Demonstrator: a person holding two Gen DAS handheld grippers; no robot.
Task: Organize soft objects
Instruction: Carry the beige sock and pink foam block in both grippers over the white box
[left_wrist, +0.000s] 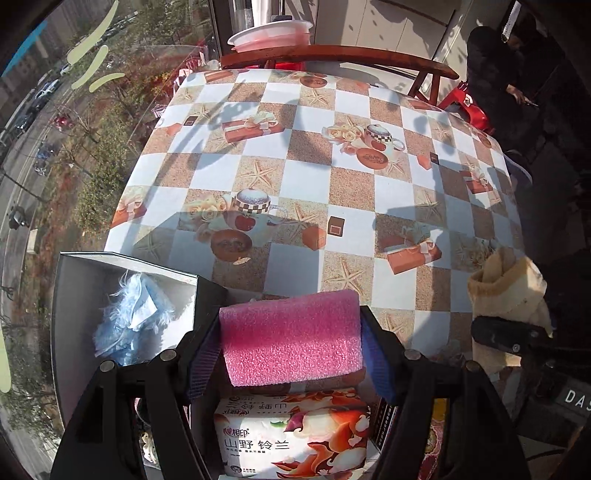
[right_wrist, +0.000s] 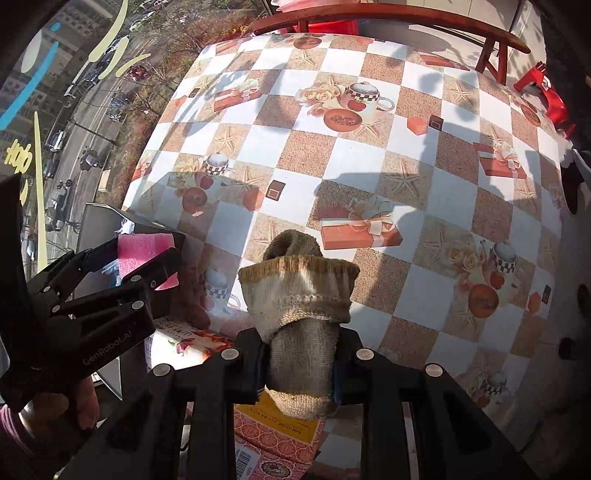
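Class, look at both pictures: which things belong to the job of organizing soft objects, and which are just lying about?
Part of the job:
- pink foam sponge block, held by the left gripper
- rolled beige knitted sock, held by the right gripper
- fluffy light-blue cloth in the open grey box

Just lying about:
- floral tissue pack
- red plastic stool
- wooden chair

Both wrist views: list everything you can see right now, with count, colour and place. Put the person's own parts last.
pink foam sponge: 1, pink, clamped in the left jaws above the table
knitted glove: 1, beige-brown, pinched in the right jaws, cuff folded over
open box: 1, dark outside, pale inside, near left table corner
blue fluffy cloth: 1, light blue, inside the box
tissue pack: 1, white with orange-red print, below the sponge
checkered tablecloth: 1, white and tan squares, covering the table
wooden chair: 1, reddish brown, at the far edge
left gripper: 1, black
right gripper: 1, black
hand: 1, holding the left gripper
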